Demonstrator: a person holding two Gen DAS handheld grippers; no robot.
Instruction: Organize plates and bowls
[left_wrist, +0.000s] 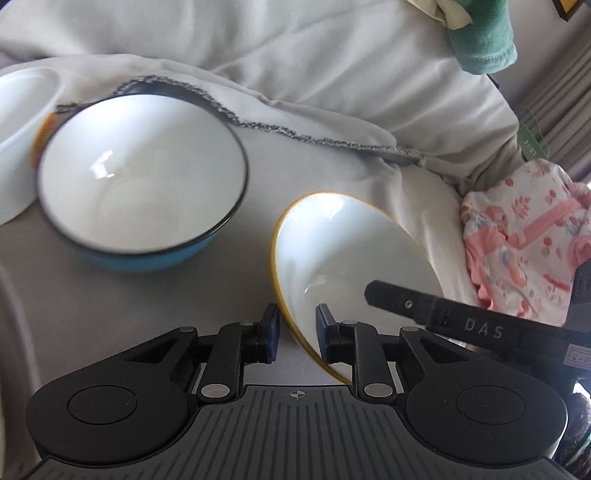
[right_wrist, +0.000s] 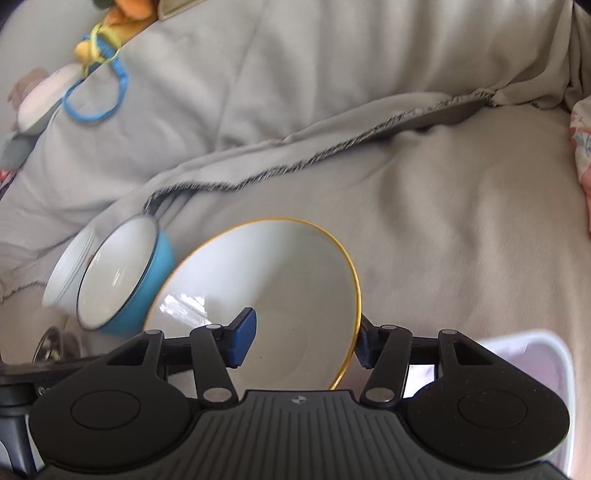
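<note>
1. Bowl, yellow-rimmed, tilts on the bed, beside a blue bowl.
2. Left gripper and right gripper straddle opposite rim edges, jaws apart.
3. Glazed, likely slippery, breakable: grip the rim.

Each camera sits just behind its own hand-held gripper, angled down and close over a grey-covered bed. Both views share the yellow-rimmed bowl – the left from its left edge, the right from its right – plus the blue bowl beyond.
</note>
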